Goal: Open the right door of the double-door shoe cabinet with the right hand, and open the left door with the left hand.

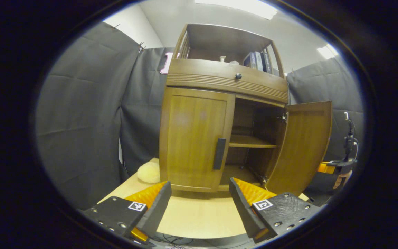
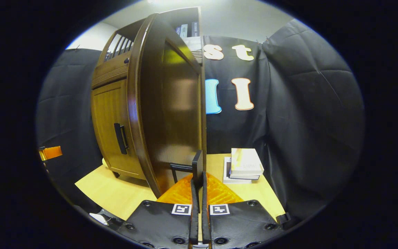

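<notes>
The left door (image 1: 195, 138) is rigid hinged wood, best taken by its dark handle (image 1: 219, 154); left gripper (image 1: 199, 200) fingers gape, right gripper (image 2: 198, 180) fingers pinch the right door's handle (image 2: 196, 165).

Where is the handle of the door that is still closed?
In the left gripper view, the dark handle sits on the closed left door, at its right edge beside the open compartment, above the left gripper.
</notes>
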The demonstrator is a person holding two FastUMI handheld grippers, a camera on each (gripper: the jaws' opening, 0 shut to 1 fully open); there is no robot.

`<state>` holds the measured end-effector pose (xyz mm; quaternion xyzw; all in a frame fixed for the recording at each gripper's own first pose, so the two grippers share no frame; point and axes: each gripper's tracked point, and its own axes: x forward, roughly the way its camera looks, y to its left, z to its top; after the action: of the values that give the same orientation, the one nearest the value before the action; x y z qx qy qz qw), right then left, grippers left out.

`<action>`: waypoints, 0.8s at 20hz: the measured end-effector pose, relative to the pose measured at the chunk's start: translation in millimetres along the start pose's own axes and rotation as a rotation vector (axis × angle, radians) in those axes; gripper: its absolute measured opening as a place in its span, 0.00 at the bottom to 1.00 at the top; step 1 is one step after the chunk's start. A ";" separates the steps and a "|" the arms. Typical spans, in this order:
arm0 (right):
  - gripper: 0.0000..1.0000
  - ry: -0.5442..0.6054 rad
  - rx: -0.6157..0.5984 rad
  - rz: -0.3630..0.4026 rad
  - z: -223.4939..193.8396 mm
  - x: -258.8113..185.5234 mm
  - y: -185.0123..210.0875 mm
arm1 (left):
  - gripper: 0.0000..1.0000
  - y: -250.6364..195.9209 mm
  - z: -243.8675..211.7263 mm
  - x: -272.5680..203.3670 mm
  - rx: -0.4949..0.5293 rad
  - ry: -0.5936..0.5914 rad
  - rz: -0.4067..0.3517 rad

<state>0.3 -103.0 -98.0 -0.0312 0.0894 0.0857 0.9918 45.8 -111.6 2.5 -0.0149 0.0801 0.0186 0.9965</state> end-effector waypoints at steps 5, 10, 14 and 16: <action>0.04 -0.018 0.064 0.102 0.6 -1.3 -29.2 | 0.96 -23.5 5.4 -16.3 0.009 -0.011 0.028; 0.09 -0.017 0.045 0.105 0.0 -1.8 -29.0 | 0.96 -42.9 10.2 -29.4 -0.044 -0.059 0.091; 0.05 0.009 0.023 0.091 -5.2 -16.8 -29.7 | 0.95 -41.1 2.9 -28.7 -0.039 -0.033 0.096; 0.05 0.014 0.044 0.059 -7.9 -32.4 -31.1 | 0.97 -38.6 2.9 -28.4 -0.043 -0.035 0.088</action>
<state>-27.1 -139.5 -98.4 -0.0074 0.0990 0.1124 0.9887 19.9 -151.0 10.9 -0.0326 0.0628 0.0645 0.9954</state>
